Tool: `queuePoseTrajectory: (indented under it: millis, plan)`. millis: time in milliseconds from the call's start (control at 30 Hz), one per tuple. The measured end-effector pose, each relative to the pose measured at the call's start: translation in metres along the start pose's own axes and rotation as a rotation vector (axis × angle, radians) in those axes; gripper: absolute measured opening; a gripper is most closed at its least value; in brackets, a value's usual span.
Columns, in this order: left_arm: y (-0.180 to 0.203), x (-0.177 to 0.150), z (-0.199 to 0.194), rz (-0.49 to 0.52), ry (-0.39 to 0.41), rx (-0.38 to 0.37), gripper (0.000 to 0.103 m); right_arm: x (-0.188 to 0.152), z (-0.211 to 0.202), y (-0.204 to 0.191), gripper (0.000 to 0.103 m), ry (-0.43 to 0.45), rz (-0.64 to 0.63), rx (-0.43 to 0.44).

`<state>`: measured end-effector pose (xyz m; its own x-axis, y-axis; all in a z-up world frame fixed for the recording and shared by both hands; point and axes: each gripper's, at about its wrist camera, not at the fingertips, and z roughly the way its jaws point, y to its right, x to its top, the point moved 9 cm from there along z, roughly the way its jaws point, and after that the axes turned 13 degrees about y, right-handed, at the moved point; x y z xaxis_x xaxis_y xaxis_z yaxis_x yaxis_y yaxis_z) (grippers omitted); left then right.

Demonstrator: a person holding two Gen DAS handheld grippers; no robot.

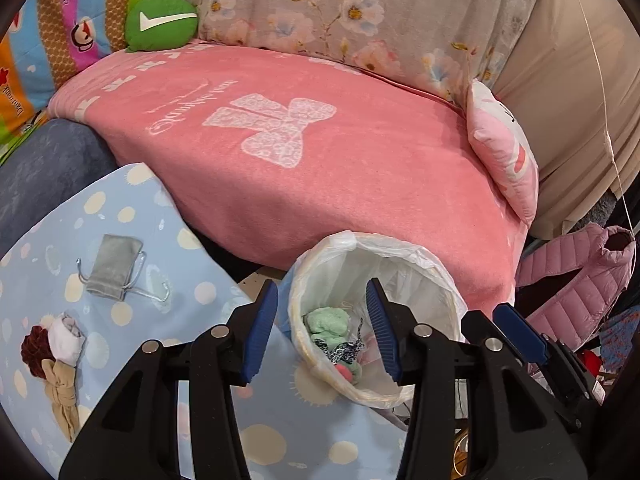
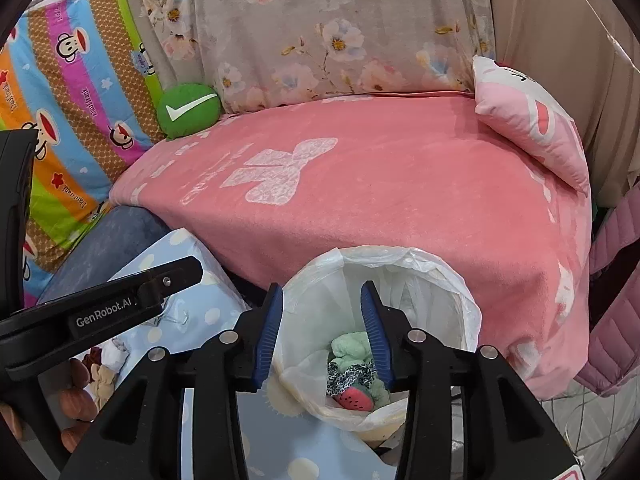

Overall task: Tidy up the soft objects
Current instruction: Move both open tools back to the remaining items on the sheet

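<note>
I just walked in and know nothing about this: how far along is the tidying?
Done: several soft items already lie in the lined bin. In hand: nothing; both grippers, left and right, hover over it with jaws open. Left: a grey pouch and rolled cloths on the blue spotted cloth.

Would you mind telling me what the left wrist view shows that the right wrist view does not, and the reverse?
Only the left wrist view shows the grey pouch lying whole on the dotted blue cloth, with a wire hook beside it, and the right gripper at its right edge.

Only the right wrist view shows the watermelon-print piece clearly, and the left gripper's arm marked GenRobot.AI.

Both show the lined bin holding a mint-green item, the pink blanket, the green check-mark cushion, and open, empty jaws over the bin.
</note>
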<state>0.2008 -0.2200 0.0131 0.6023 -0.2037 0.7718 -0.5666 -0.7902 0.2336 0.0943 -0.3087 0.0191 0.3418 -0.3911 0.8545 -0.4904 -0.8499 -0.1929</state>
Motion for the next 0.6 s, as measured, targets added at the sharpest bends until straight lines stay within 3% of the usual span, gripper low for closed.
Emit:
queuePoseTrajectory:
  millis: [600]
  plan:
    - [-0.112,-0.024,-0.035,-0.083,0.015,0.148,0.046,-0.04,0.006,-0.091,0.04,-0.077,-0.104,0.104]
